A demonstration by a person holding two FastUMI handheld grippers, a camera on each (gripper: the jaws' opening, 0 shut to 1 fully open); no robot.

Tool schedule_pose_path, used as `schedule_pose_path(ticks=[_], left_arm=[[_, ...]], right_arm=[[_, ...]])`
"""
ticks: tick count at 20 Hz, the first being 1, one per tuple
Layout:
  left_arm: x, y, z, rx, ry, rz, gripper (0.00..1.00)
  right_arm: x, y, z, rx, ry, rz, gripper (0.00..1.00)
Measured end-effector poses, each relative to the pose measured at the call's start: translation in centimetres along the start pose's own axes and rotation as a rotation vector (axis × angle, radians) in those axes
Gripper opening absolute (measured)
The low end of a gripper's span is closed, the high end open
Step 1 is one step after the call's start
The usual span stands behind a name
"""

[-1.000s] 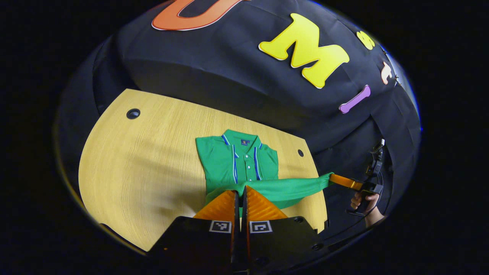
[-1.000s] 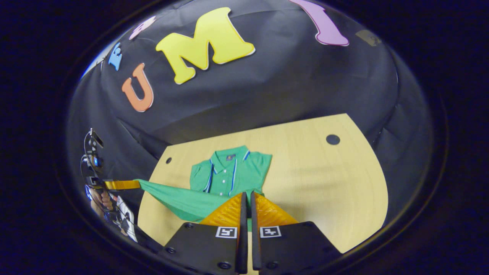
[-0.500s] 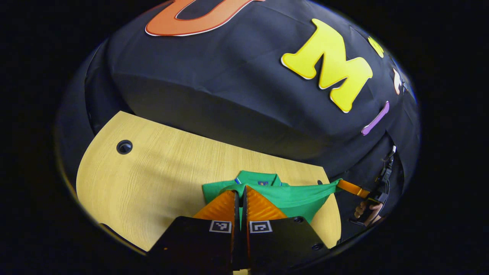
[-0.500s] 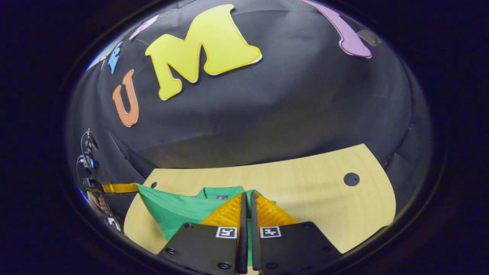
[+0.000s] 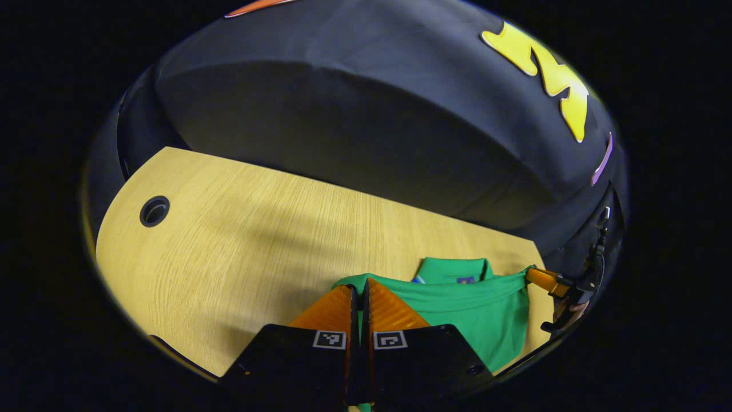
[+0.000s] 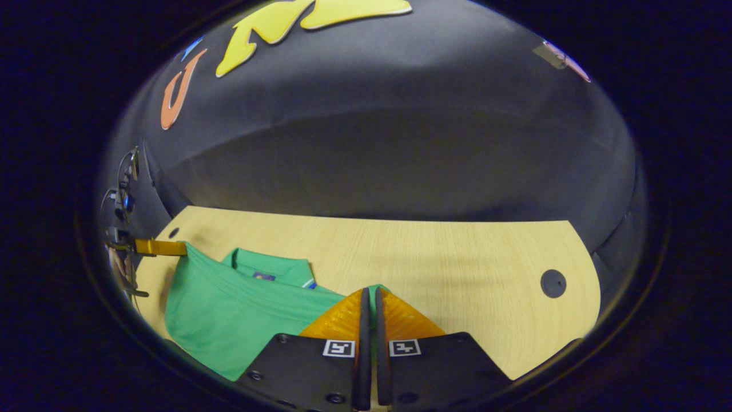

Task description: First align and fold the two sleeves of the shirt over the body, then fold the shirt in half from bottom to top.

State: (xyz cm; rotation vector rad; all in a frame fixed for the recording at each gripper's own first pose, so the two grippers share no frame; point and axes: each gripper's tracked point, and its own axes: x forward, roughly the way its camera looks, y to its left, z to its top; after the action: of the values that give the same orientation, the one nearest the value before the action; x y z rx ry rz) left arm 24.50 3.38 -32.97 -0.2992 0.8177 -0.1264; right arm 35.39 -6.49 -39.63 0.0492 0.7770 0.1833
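I have the left tool [image 5: 358,294] clamped narrow on the hem of the green shirt [image 5: 480,309], a sliver of cloth showing between its fingers. The right tool [image 6: 370,297] is likewise pinched tight on the other hem corner, green fabric in the slit. The shirt lies on the wooden table [image 5: 240,240], its lower half doubled over the body, the hem edge stretched between my two tools and lying just short of the collar [image 6: 269,266]. Across the shirt I see my other tool gripping its corner.
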Motion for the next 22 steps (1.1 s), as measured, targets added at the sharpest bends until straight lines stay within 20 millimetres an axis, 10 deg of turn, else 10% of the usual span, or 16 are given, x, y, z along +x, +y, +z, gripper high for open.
schedule_pose_path(ticks=[7,9,11,12,15,17,22], left_arm=[[0.5,0.1,-0.3,-0.006,-0.012,0.035,0.09],[0.1,-0.5,-0.5,0.027,-0.006,0.053,0.19],[-2.2,-1.7,0.3,0.053,-0.024,0.049,0.78],[-2.2,-2.3,0.8,0.068,-0.044,0.050,0.66],[-6.1,-3.9,2.8,0.129,-0.113,0.078,0.80],[-9.2,-5.5,4.1,0.164,-0.167,0.082,0.66],[-20.4,-9.6,7.3,0.194,-0.326,0.079,0.80]], right_arm=[[1.5,-0.3,-1.0,-0.067,0.024,-0.072,0.04],[1.1,0.1,-0.5,-0.071,0.012,-0.083,0.29],[-0.4,0.3,0.6,-0.077,-0.008,-0.102,0.64],[-1.2,0.3,1.0,-0.083,-0.021,-0.118,0.72],[-5.4,1.2,2.9,-0.083,-0.070,-0.158,0.98],[-8.9,2.0,4.2,-0.063,-0.101,-0.175,0.98],[-20.6,5.8,8.8,-0.044,-0.258,-0.151,0.98]])
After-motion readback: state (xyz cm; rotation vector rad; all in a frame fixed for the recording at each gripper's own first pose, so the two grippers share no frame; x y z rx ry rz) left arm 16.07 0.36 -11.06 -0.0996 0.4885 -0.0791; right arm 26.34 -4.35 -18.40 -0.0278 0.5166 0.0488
